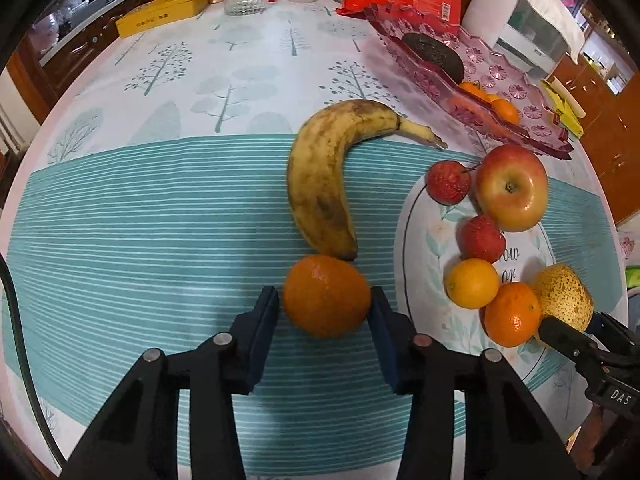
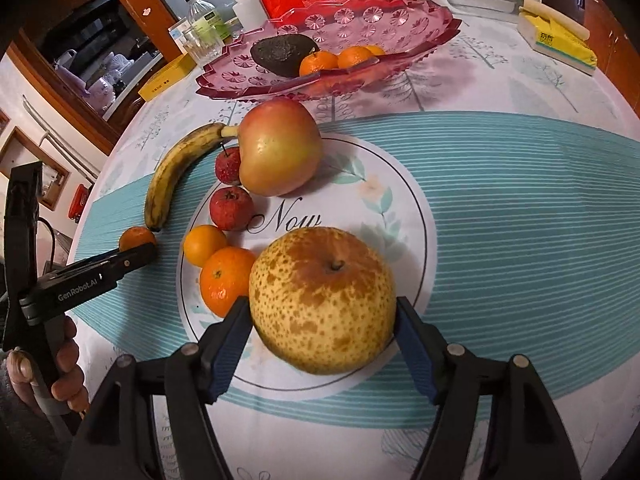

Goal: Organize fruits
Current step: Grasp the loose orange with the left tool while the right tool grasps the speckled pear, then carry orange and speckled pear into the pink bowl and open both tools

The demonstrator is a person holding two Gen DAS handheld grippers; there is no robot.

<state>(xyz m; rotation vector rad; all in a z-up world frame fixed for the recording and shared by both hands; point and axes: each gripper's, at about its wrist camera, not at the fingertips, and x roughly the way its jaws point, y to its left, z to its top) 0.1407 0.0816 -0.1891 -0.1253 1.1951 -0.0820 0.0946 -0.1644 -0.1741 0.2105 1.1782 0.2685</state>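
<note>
Gripping an orange (image 1: 326, 296) on the cloth (image 1: 140, 240), the left gripper (image 1: 325, 300) is clamped; the right gripper (image 2: 324, 312) clamps a pear (image 2: 322, 300) over the plate (image 2: 400, 208).

Both wrist views look forward, low and close — sharing the plate (image 1: 404, 248) (image 2: 416, 216).

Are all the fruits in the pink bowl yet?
No. The pink bowl holds only an avocado and small oranges. The left hand-held gripper grips an orange; the right hand-held gripper grips the pear. Banana and apple wait.
</note>
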